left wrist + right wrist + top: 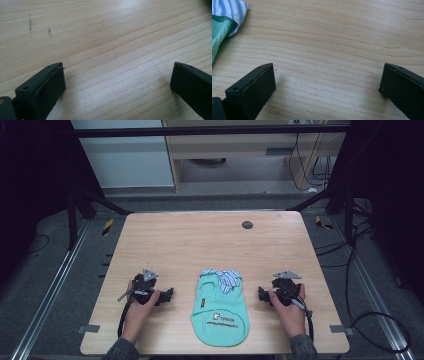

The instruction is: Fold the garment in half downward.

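Observation:
A small teal garment (220,312) with a blue-and-white striped collar (227,279) lies flat near the table's front edge, printed side up. My left gripper (167,296) rests on the wood to its left, held by a hand, jaws wide apart with only bare wood between them (117,82). On the garment's right my right gripper (262,295) sits the same way, open and empty (327,82). The striped collar (229,10) and a teal edge (219,35) peek in at the top left of the right gripper view.
The wooden table (200,240) has a dark round grommet (247,224) near its back edge. Metal frame rails run along both sides. Cables (360,320) lie on the floor at the right.

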`<state>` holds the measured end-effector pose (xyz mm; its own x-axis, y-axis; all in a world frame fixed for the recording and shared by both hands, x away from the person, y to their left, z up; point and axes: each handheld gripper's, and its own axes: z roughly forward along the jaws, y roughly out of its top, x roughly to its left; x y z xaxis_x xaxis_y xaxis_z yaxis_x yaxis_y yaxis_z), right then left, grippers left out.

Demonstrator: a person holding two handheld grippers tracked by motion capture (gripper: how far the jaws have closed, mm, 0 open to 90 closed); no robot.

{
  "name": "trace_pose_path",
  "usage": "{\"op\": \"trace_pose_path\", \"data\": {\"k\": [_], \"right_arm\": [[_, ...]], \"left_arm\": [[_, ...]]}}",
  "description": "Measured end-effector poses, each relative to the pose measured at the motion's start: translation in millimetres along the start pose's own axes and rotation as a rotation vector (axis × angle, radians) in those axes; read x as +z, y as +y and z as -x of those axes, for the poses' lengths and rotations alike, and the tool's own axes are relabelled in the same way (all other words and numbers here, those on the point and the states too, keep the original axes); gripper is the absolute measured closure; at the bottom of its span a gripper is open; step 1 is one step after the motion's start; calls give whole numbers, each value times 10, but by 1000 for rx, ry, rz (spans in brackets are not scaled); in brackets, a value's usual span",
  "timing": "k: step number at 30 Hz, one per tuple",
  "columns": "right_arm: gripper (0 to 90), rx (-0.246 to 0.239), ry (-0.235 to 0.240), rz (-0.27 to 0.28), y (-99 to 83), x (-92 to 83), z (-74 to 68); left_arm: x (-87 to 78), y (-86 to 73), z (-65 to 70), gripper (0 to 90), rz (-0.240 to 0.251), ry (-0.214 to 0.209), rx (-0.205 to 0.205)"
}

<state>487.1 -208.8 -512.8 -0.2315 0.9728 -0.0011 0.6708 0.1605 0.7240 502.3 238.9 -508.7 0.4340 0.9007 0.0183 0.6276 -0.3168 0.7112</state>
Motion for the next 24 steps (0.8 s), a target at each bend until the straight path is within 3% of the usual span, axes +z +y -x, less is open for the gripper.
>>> {"op": "trace_pose_path", "data": {"k": [16, 18, 20, 24], "right_arm": [[7, -3, 9, -1, -11, -14, 2], [64, -19, 15, 10, -21, -30, 7], [177, -25, 27, 23, -16, -71, 3], [257, -69, 98, 45, 74, -191, -39]], "left_arm": [[-33, -1, 19, 16, 0, -10, 14], [-78, 24, 28, 63, 17, -31, 15], [-128, 86, 44, 73, 33, -43, 29], [-210, 234, 87, 82, 34, -67, 75]]}}
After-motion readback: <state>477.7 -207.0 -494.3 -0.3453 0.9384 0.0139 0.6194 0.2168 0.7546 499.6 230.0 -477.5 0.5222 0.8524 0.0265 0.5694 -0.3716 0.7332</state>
